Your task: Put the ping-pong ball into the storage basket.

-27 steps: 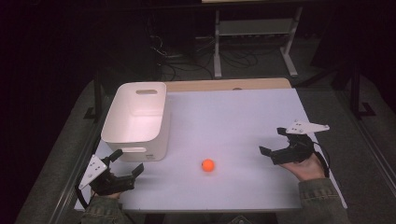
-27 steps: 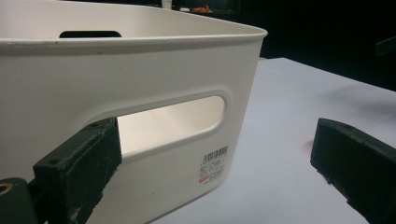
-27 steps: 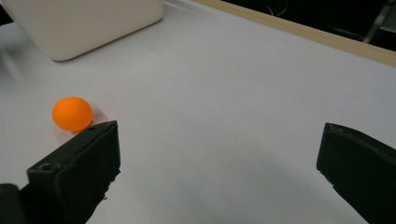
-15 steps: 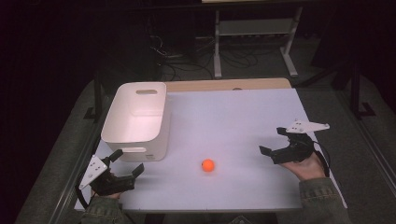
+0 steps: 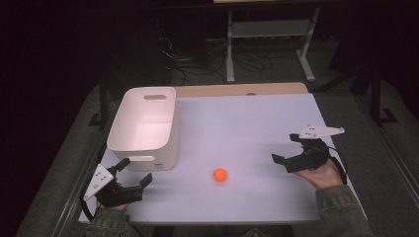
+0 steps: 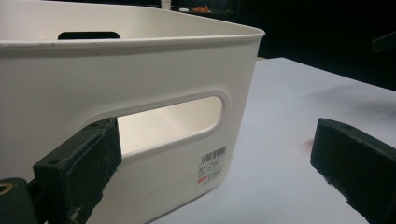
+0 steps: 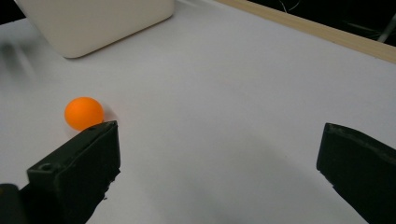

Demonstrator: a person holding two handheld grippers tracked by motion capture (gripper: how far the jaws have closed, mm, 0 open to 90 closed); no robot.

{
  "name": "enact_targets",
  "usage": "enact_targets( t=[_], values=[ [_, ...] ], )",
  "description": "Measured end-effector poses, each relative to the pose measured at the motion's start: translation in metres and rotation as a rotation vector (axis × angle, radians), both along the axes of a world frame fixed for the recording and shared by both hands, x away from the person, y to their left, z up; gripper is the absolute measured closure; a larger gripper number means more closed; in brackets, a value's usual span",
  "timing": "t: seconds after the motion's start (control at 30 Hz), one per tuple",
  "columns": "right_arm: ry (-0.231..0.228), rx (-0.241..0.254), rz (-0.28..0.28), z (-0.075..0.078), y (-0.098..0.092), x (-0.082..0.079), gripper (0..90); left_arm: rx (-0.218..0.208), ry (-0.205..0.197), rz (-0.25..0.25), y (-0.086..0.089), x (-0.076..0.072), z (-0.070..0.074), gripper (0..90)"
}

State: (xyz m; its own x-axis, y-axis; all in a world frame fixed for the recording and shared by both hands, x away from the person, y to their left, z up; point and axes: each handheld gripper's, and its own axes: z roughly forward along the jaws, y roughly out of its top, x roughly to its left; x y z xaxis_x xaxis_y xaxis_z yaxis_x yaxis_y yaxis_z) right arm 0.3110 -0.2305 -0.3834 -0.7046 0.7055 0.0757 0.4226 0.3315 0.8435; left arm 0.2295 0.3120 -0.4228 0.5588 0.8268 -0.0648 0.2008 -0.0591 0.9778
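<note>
Orange and smooth, the small ball (image 5: 220, 175) sits loose on the white worktop (image 5: 257, 128), between your two grippers and near the white bin (image 5: 144, 129). It looks light, hard and ready to roll, so close on its widest part squarely. Your right gripper (image 5: 291, 150) and left gripper (image 5: 132, 172) both have fingers spread wide, empty. The bin's sticker (image 6: 213, 164) is too small to read.
</note>
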Motion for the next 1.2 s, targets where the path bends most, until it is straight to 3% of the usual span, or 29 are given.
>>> enact_targets(
  t=[0.4, 1.2],
  values=[
    [0.005, -0.035, 0.043, 0.007, 0.014, 0.005, 0.0, 0.0, -0.003, -0.001, 0.0, -0.001, 0.0, 1.4],
    [0.035, -0.061, 0.113, 0.007, 0.035, 0.01, 0.0, 0.004, 0.0, -0.01, -0.001, -0.001, 0.0, 1.4]
  ],
)
